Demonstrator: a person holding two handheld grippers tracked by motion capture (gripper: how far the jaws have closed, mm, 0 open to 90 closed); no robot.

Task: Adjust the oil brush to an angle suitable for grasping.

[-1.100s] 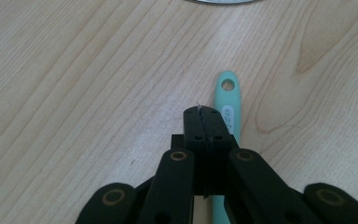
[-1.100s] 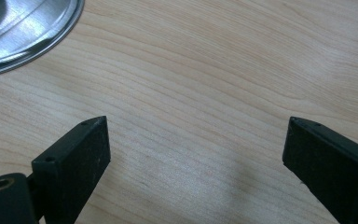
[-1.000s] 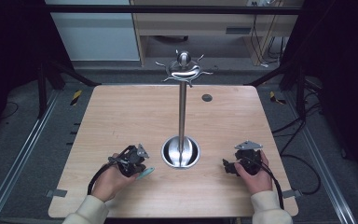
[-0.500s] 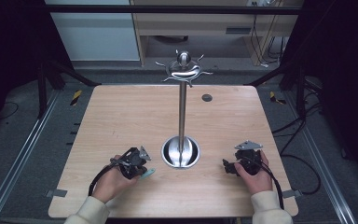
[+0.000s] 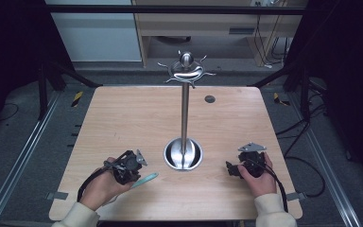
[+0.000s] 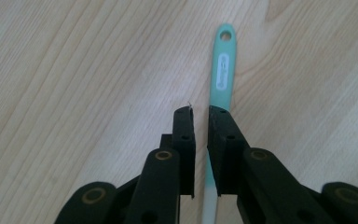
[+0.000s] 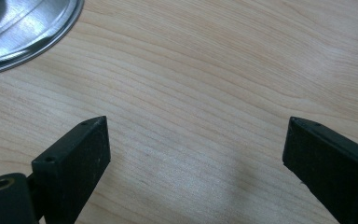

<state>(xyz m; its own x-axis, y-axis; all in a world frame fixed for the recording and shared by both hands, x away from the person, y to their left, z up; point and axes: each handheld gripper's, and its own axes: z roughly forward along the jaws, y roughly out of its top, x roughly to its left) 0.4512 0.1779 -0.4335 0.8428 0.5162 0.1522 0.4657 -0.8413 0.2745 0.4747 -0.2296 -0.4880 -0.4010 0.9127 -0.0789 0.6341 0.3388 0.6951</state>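
Spatula (image 6: 223, 74) lies under left gripper's (image 6: 200, 112) just-parting fingers; right gripper (image 7: 196, 135) released.

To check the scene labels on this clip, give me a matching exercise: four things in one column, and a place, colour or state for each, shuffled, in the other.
Things:
1. right tongs
2. utensil handle
3. stand's round base
4. small dark disc

Descriptions:
a. shiny metal, in the middle
b. jaws wide apart, nothing between them
c. near the far edge
d. teal, with a hole at its end

Pairs: 1-b, 2-d, 3-a, 4-c
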